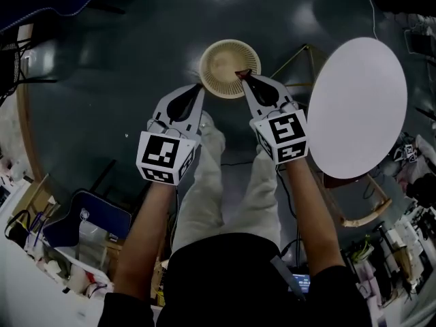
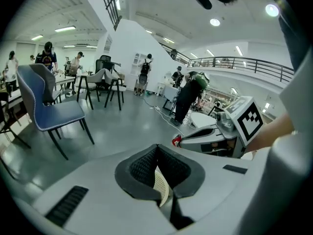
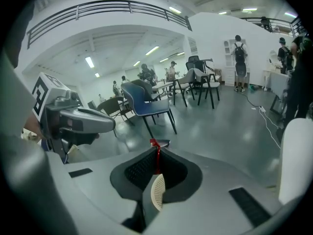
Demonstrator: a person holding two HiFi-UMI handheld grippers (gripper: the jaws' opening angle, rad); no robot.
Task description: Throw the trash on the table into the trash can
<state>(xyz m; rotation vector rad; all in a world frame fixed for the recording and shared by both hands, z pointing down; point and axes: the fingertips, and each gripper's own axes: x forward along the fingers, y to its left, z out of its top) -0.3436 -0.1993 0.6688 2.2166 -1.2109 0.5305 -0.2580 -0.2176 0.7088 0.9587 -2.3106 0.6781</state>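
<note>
The right gripper [image 1: 242,75] has its fingers pinched on a small red scrap [image 3: 155,153], above the trash can [image 1: 221,52] at 12 o'clock. The left gripper [image 1: 198,87], at the can's 8 o'clock rim, has its fingers pressed together on nothing. The round counter [image 1: 357,107] lies at 3 o'clock. A scrap this light could cling to a finger or drift past the rim onto the floor if it is let go from this height.
</note>
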